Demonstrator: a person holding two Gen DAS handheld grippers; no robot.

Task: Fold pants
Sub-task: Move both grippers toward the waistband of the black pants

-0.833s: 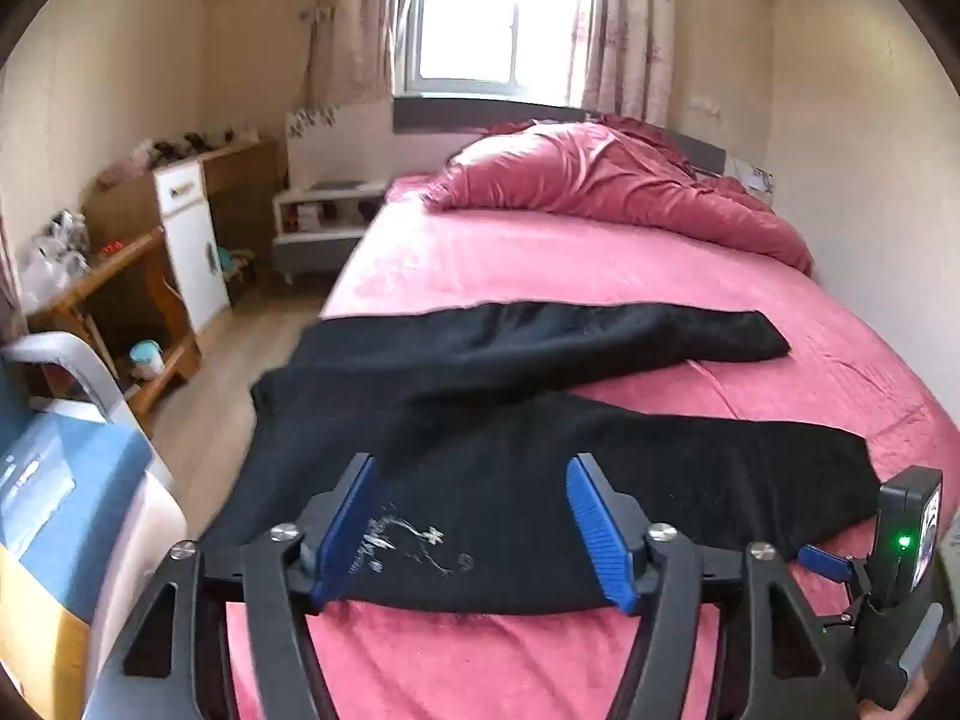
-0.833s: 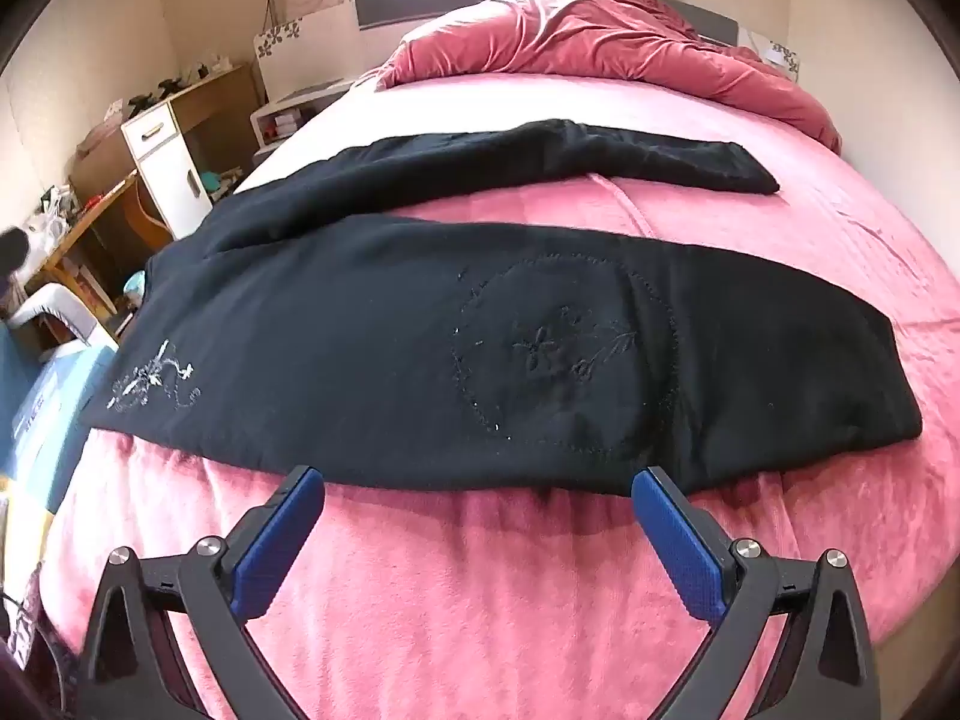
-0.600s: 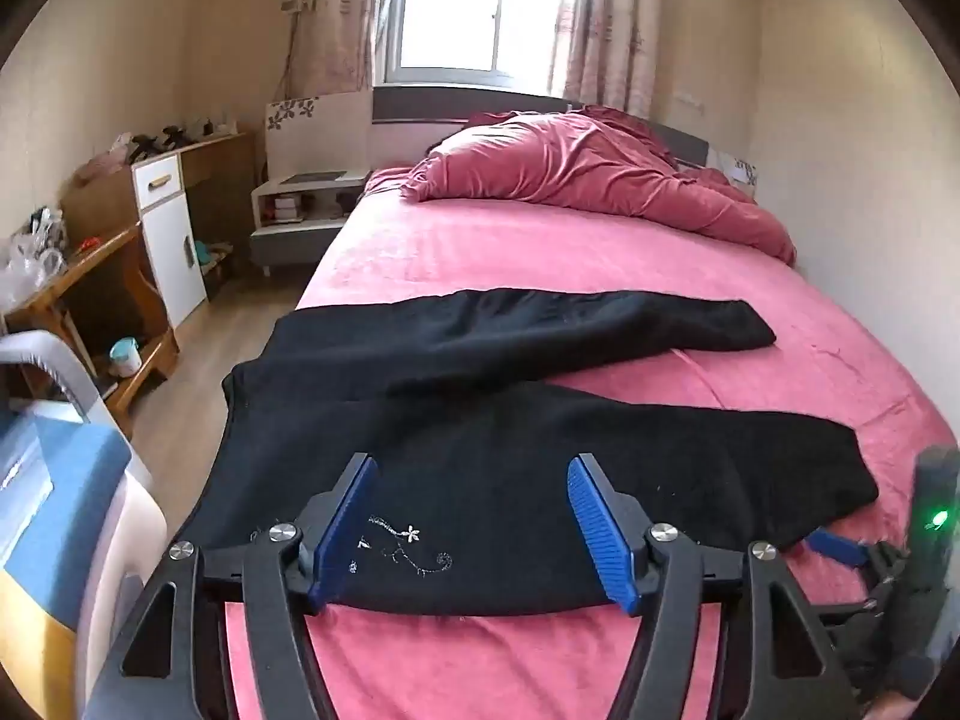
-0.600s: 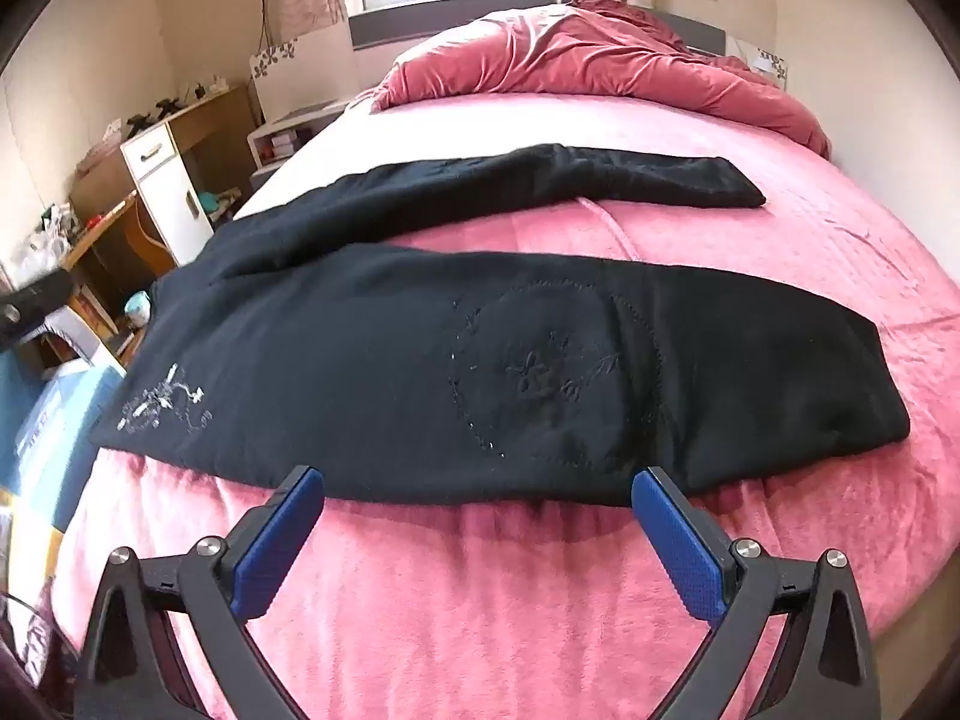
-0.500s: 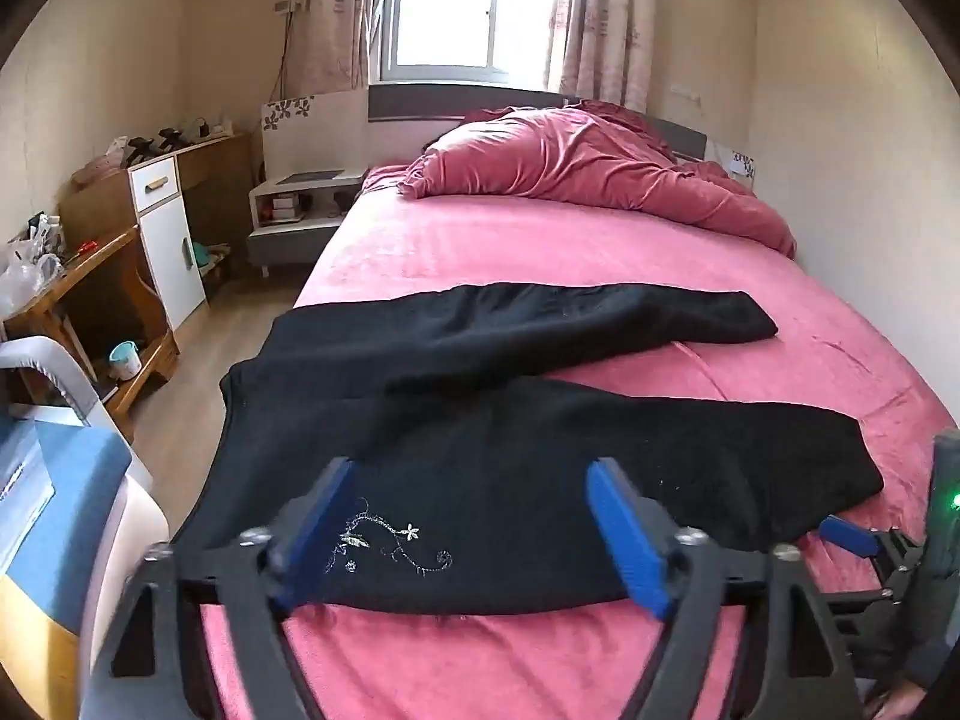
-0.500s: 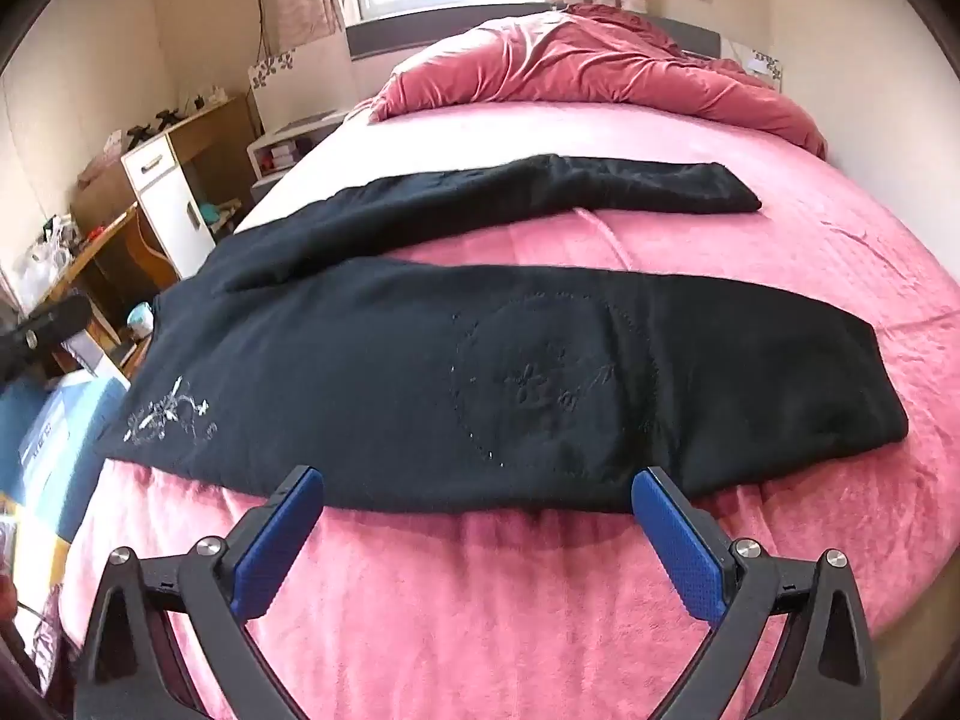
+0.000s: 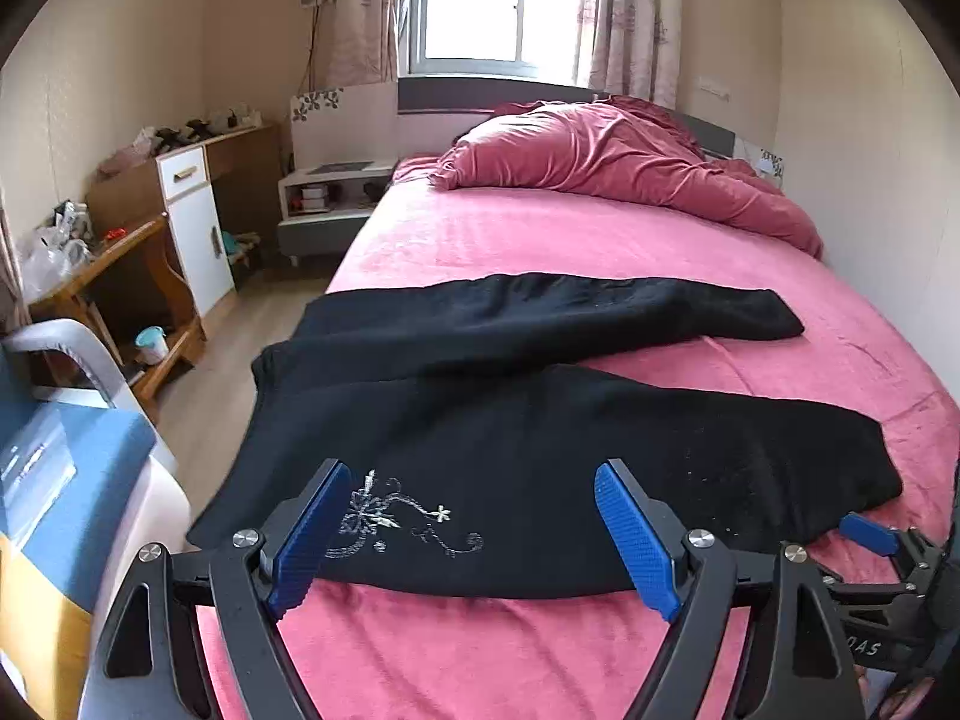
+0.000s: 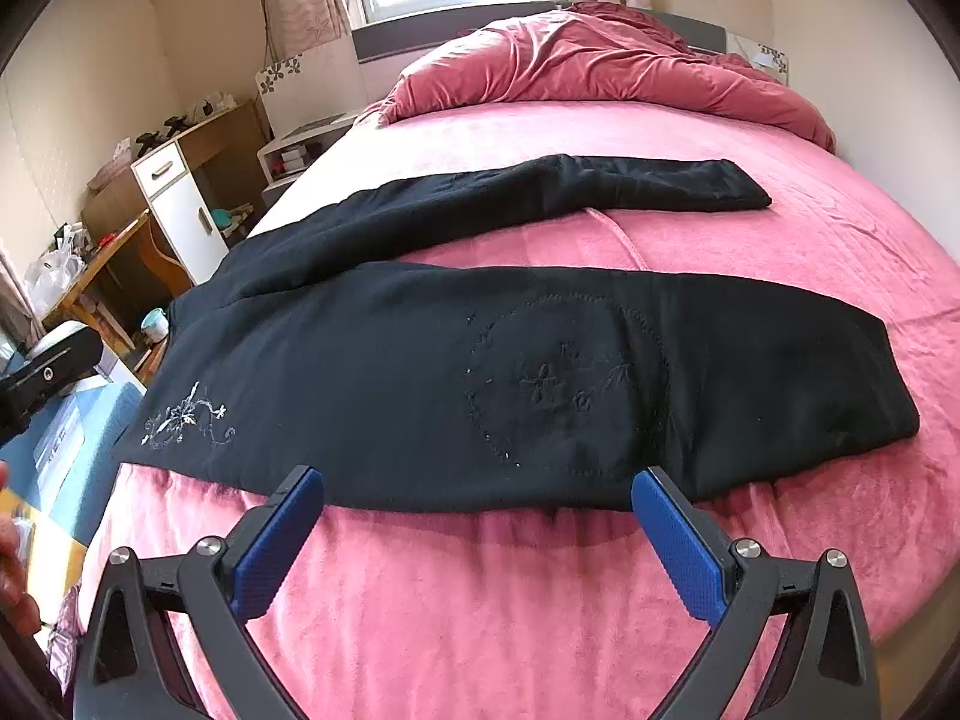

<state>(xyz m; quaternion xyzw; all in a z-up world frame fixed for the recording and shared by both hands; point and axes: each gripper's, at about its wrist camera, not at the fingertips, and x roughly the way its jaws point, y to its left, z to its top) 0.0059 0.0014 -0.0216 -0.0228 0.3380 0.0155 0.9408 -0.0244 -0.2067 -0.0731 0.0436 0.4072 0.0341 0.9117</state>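
Black pants [image 7: 540,420] lie spread flat across the pink bed [image 7: 570,228], waist at the left edge, both legs running right in a V. White embroidery [image 7: 390,516] marks the near waist corner. My left gripper [image 7: 474,534] is open and empty, just above the near waist hem. My right gripper [image 8: 477,540] is open and empty, hovering before the near leg's hem edge on the pants [image 8: 480,372]. The right gripper's blue tip also shows in the left wrist view [image 7: 870,534].
A crumpled red duvet [image 7: 612,162] lies at the head of the bed. A wall [image 7: 870,180] runs along the bed's right side. Left of the bed are a wooden desk [image 7: 120,276], a white cabinet [image 7: 198,222], a low nightstand [image 7: 330,192] and a blue-topped box [image 7: 60,480].
Both grippers have drawn back and risen slightly, so the pants sit a little farther away. The left jaws have opened wider. The pants have not moved.
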